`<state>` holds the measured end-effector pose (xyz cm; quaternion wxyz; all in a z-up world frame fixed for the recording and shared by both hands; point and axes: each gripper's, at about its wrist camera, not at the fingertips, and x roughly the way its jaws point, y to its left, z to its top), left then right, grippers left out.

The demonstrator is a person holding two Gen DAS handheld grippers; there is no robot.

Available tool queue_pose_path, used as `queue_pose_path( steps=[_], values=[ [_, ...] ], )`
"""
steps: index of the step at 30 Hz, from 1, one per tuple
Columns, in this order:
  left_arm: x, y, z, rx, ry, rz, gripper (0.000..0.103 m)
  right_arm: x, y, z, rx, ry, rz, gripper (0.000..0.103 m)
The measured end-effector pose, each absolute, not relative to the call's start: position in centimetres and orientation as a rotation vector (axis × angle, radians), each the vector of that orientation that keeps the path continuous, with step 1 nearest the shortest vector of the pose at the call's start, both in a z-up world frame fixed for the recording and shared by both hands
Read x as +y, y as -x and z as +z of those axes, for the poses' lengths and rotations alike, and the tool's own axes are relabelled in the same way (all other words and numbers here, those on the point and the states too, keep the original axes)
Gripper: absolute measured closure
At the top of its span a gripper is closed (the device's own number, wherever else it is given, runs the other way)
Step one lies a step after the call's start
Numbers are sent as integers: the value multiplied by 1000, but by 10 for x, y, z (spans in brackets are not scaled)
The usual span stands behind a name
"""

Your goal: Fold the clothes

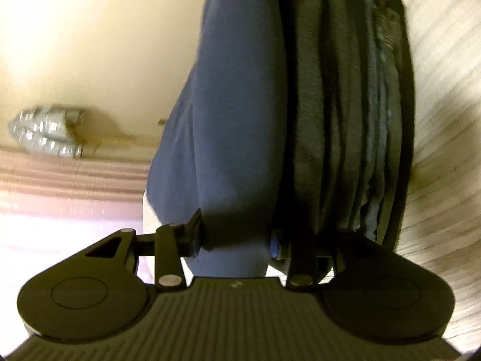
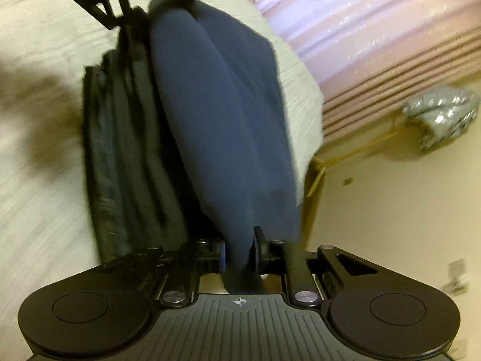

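Observation:
A folded dark blue garment (image 1: 234, 105) stretches lengthwise between my two grippers, and its other end (image 2: 216, 114) fills the middle of the right wrist view. My left gripper (image 1: 236, 240) is shut on one end, with the cloth filling the gap between its fingers. My right gripper (image 2: 240, 254) is shut on the opposite end, pinching a narrow bunch of the fabric. At the top of the right wrist view the left gripper (image 2: 165, 3) shows, holding the far end. The blue garment lies against a stack of dark folded clothes (image 1: 345, 120) (image 2: 126, 150).
The clothes rest on a pale textured cover (image 2: 39, 180) whose edge (image 2: 303, 114) runs close beside the blue garment. Beyond the edge are a cream floor (image 2: 390, 210), a pink ribbed surface (image 2: 360, 30), a crumpled silver bag (image 2: 442, 114) and a wooden leg (image 2: 315, 180).

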<state>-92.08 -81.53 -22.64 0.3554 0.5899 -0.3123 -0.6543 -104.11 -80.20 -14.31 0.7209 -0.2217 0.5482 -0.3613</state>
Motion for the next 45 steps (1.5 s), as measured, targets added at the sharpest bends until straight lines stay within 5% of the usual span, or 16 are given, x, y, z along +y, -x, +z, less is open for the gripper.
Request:
queue_pose_path(
  steps=[13, 15, 16, 17, 23, 24, 26, 29, 34, 45],
  values=[
    [-782, 901, -225, -836, -1585, -1633, 57, -783, 1074, -163, 1323, 249, -869, 88],
    [-778, 889, -214, -752, -1602, -1632, 57, -782, 1081, -155, 1325, 213, -909, 65],
    [-778, 883, -206, -686, -1595, -1634, 57, -783, 1084, -149, 1314, 183, -937, 37],
    [-778, 877, -197, -622, -1574, -1637, 59, -783, 1087, -142, 1290, 160, -967, 30],
    [-815, 847, -120, -157, -1261, -1698, 67, -788, 1084, -73, 959, 38, -1103, 31],
    [-824, 847, -111, -97, -1217, -1719, 69, -792, 1081, -62, 893, 0, -1106, 35],
    [-843, 852, -100, -3, -1145, -1766, 74, -806, 1071, -49, 793, -99, -1074, 60],
    [-873, 867, -100, 107, -1080, -1825, 82, -835, 1054, -49, 706, -265, -993, 72],
    [-908, 877, -138, 276, -1163, -1808, 82, -866, 1031, -92, 818, -414, -895, 72],
    [-908, 873, -153, 311, -1197, -1807, 82, -847, 1044, -110, 810, -420, -854, 73]
  ],
)
